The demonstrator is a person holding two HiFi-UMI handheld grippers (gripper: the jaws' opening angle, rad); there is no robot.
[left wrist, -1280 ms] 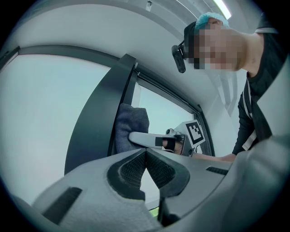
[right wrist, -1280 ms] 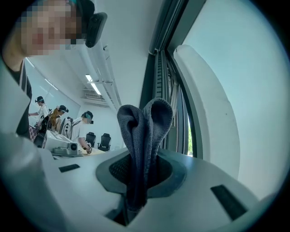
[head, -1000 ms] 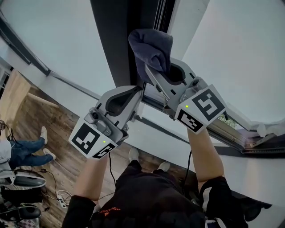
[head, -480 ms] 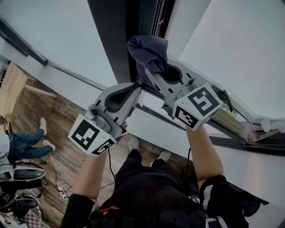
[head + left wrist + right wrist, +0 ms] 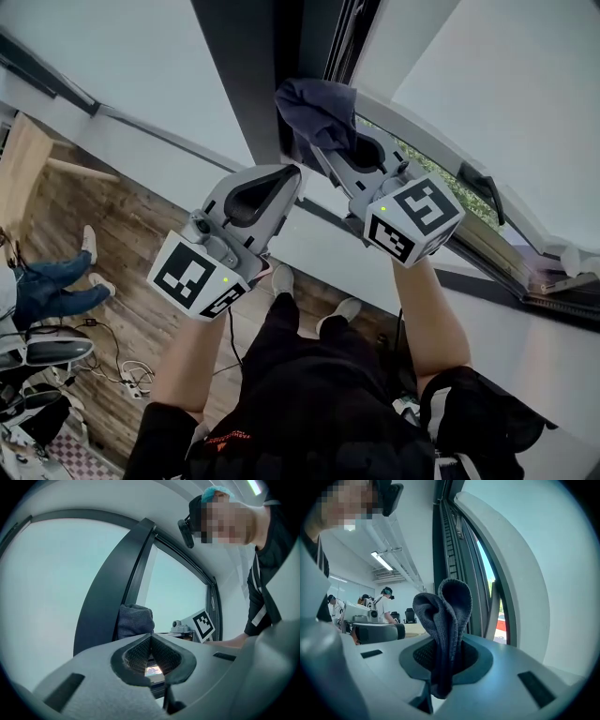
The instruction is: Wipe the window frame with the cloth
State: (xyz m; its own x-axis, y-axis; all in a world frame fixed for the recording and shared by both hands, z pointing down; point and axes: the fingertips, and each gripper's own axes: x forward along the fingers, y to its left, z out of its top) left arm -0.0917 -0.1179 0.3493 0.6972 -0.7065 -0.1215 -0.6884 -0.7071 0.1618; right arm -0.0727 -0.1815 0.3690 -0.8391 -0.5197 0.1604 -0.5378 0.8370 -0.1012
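Gripping the cloth (image 5: 443,616), your right gripper (image 5: 445,654) has its jaws clenched on a folded, dark blue, nubbly-knit bundle; it stands up out of them in a soft doubled loop, its long axis running along the jaws; your left gripper (image 5: 151,639) sits just beside, smooth grey jaws pressed together on nothing. The cloth's rounded end points at the smooth, dark upright window frame (image 5: 253,75), beside a pale pane (image 5: 131,66); whether it touches, you cannot tell; a wood-plank floor (image 5: 103,281) lies far below.
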